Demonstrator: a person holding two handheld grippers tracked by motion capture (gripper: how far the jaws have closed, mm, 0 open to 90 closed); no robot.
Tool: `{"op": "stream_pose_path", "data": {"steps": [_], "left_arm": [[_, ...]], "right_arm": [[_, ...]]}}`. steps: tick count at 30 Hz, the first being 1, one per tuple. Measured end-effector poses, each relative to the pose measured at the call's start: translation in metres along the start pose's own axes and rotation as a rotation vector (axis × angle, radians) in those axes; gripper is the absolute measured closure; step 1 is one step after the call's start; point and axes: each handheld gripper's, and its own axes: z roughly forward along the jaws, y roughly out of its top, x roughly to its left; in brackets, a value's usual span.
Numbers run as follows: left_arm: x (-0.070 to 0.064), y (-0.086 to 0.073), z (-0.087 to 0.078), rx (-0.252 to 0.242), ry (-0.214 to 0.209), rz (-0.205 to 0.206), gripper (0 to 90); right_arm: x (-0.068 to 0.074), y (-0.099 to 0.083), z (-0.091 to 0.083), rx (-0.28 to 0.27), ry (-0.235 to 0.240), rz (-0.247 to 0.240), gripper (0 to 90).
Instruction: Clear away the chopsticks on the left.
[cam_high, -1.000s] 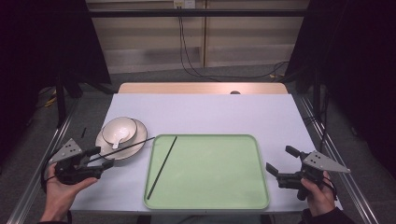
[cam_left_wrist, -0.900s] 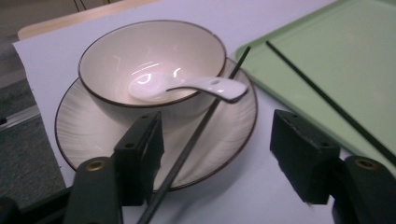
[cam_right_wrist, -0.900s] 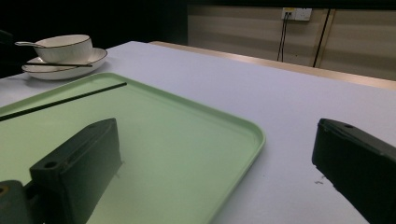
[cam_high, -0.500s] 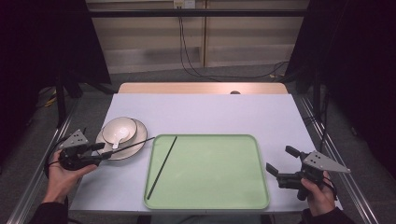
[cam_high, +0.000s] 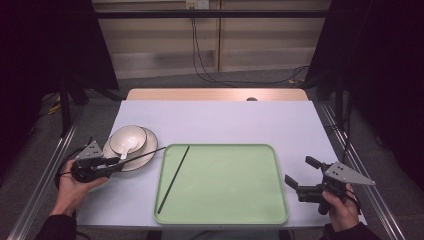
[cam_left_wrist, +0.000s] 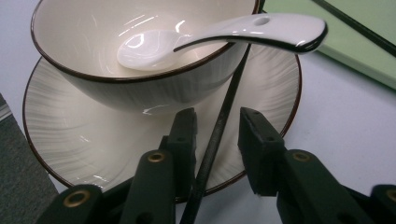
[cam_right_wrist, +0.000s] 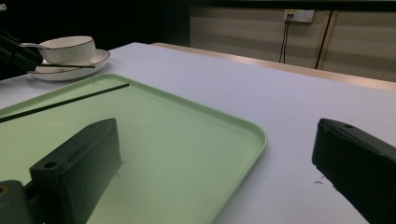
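A white bowl (cam_high: 134, 135) stands on a white plate (cam_high: 149, 141) at the table's left, with a white spoon (cam_left_wrist: 252, 28) resting in the bowl. One black chopstick (cam_high: 145, 154) lies across the plate's near rim. My left gripper (cam_high: 116, 164) is at that rim, open, and this chopstick (cam_left_wrist: 236, 79) runs between its jaws with a small gap on each side. A second black chopstick (cam_high: 174, 180) lies in the green tray (cam_high: 230, 200). Right of the tray, my right gripper (cam_high: 298, 170) is open and holds nothing.
The tray (cam_right_wrist: 196, 140) takes up the middle front of the pale table (cam_high: 220, 122). A wooden strip (cam_high: 215, 94) runs along the far edge. Metal rails (cam_high: 350, 150) flank both sides, and cables hang down the back wall.
My left gripper has moved forward and right from the table's front left to the plate's rim, so the chopstick now sits between its jaws. The right gripper has not moved.
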Motion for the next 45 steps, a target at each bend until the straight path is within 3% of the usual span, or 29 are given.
{"op": "stream_pose_path", "data": {"steps": [8,17,26,39,45], "left_arm": [[0.001,0.005,0.002,0.054,-0.033,0.044,77.8],[0.002,0.007,0.002,0.046,-0.08,0.068,84.1],[0.0,0.009,-0.001,0.046,-0.102,0.019,86.0],[-0.012,0.01,-0.011,0.018,-0.102,-0.045,86.1],[-0.022,0.014,-0.018,-0.033,-0.111,-0.077,86.1]], "right_arm": [[0.0,0.0,0.0,-0.002,-0.004,0.004,0.8],[0.0,0.0,0.0,-0.001,0.0,0.005,0.8],[0.0,0.0,0.0,-0.004,-0.006,0.008,0.8],[0.0,0.0,0.0,-0.004,-0.007,0.01,0.8],[0.0,0.0,-0.001,-0.008,-0.008,0.006,0.7]]}}
